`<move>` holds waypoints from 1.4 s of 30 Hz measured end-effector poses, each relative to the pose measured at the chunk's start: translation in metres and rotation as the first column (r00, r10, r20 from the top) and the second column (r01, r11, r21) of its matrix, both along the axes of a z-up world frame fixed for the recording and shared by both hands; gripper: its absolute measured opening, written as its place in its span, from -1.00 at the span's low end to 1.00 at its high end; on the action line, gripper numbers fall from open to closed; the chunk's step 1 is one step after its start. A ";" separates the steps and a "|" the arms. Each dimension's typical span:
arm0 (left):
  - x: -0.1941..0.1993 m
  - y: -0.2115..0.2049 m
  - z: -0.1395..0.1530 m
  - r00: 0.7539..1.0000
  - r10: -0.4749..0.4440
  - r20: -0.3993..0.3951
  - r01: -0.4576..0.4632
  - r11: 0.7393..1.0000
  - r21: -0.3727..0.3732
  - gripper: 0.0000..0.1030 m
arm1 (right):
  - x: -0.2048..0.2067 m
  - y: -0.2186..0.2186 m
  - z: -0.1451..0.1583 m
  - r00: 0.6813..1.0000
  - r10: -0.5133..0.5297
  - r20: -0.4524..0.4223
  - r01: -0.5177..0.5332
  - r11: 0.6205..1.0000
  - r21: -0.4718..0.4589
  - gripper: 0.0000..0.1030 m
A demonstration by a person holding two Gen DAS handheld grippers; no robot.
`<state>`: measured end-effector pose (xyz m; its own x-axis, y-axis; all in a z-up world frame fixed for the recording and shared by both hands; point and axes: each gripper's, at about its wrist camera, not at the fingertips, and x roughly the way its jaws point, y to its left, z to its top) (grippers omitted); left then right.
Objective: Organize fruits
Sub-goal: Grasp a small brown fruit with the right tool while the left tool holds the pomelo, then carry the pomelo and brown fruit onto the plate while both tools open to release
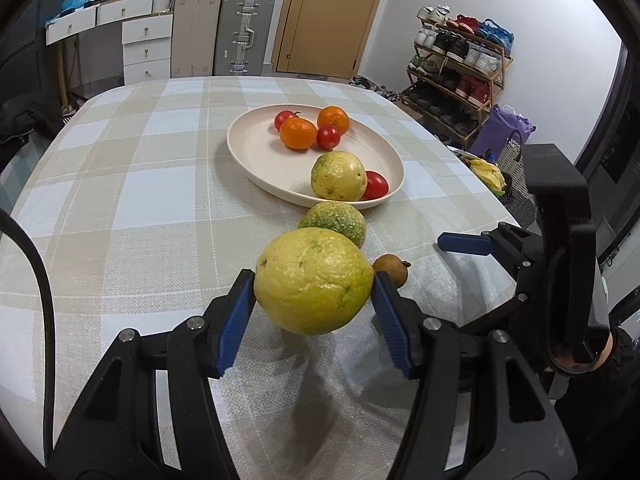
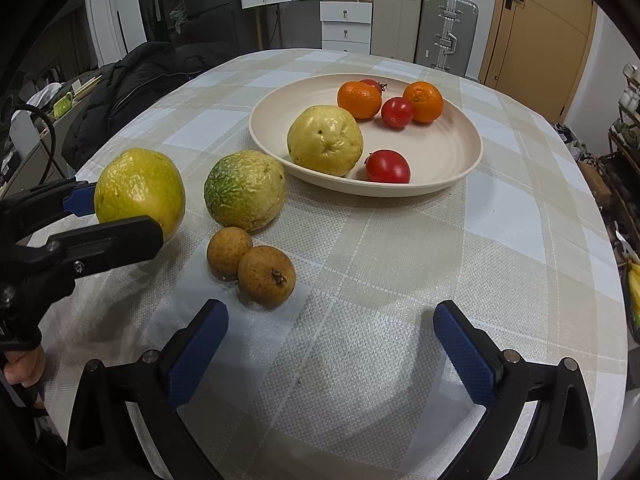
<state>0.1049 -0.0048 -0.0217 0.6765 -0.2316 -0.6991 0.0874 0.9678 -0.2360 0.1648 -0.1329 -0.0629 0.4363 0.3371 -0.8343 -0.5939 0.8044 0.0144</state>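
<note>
Gripping a yellow fruit (image 1: pixel 314 282), the left gripper (image 1: pixel 314 288) hides one longan; the right view shows two longans (image 2: pixel 252 266), right gripper (image 2: pixel 331 320) wide open, empty. Fruit skin yellow-green, pitted.

The tablecloth (image 2: pixel 400 264) is a woven, matt checked cloth with a coarse weave. The plate (image 2: pixel 448 152) looks like matt cream plastic, faintly ridged in rings. The held yellow fruit (image 1: pixel 314 282) has a dimpled, slightly waxy rind; the green-mottled fruit (image 2: pixel 245 190) is wrinkled and rough, and the one in the plate (image 2: pixel 325 141) is smoother with a soft sheen. The tomatoes (image 2: pixel 388 167) are glossy and taut, the tangerines (image 2: pixel 359 100) finely pored. The two longans (image 2: pixel 266 276) have dull, sandy brown shells. The gripper pads (image 2: pixel 466 354) are ribbed blue rubber on matt black plastic arms with bright metal pins. The suitcase (image 1: pixel 245 32) is ribbed silver metal.
</note>
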 end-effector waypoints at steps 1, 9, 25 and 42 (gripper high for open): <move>0.000 0.001 0.000 1.000 0.002 0.000 -0.002 1.000 -0.001 0.10 | 0.001 0.000 0.000 1.000 0.003 0.000 -0.003 1.000 0.001 1.00; 0.000 0.004 0.001 1.000 0.012 0.001 -0.012 1.000 -0.005 0.10 | -0.007 0.011 0.007 0.996 0.084 0.036 -0.085 0.996 0.029 0.24; -0.002 0.005 0.003 1.000 0.014 0.008 -0.014 1.000 -0.002 0.10 | -0.012 0.004 0.011 0.993 0.112 0.045 -0.114 0.992 0.048 -0.48; -0.005 0.003 0.011 0.998 0.034 0.050 -0.035 0.999 0.027 0.10 | -0.016 -0.012 0.035 0.987 0.075 0.139 -0.085 0.994 0.070 -0.48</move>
